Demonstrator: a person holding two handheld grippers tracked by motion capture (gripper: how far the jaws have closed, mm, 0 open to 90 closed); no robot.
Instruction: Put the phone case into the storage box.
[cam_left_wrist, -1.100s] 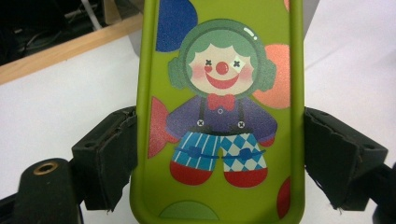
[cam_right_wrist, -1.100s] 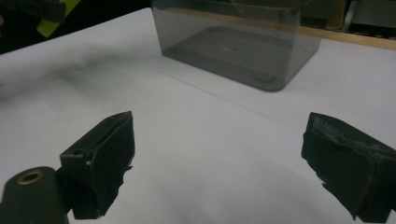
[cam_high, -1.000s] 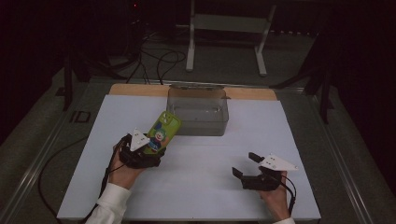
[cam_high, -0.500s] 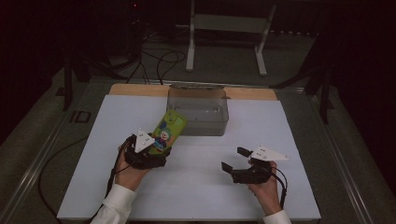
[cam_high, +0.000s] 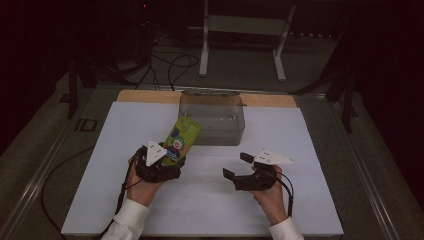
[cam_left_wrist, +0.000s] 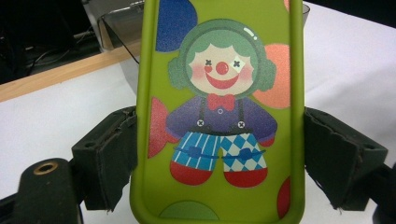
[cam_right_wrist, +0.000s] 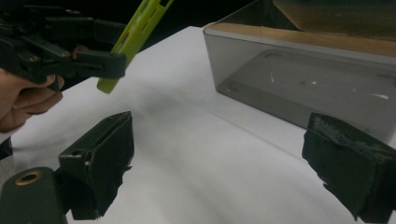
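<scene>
Evidently the left gripper (cam_high: 172, 159) is clamping the long sides of a light, flexible, rubbery phone case (cam_left_wrist: 219, 116) above the tabletop's near-left part, sensibly mid-length, while the right gripper (cam_high: 237, 167) is hovering open-jawed.

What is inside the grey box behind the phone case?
The grey box looks empty; its bare floor shows through the wall. The green phone case, held by the left gripper, hides its near corner from above.

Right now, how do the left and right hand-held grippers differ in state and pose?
The left hand-held gripper is shut on the green clown phone case, pads against its two long edges; the right hand-held gripper is open with nothing between its jaws. The left one points toward the grey bin; the right one points toward the left one. Both are held over the white table.
</scene>
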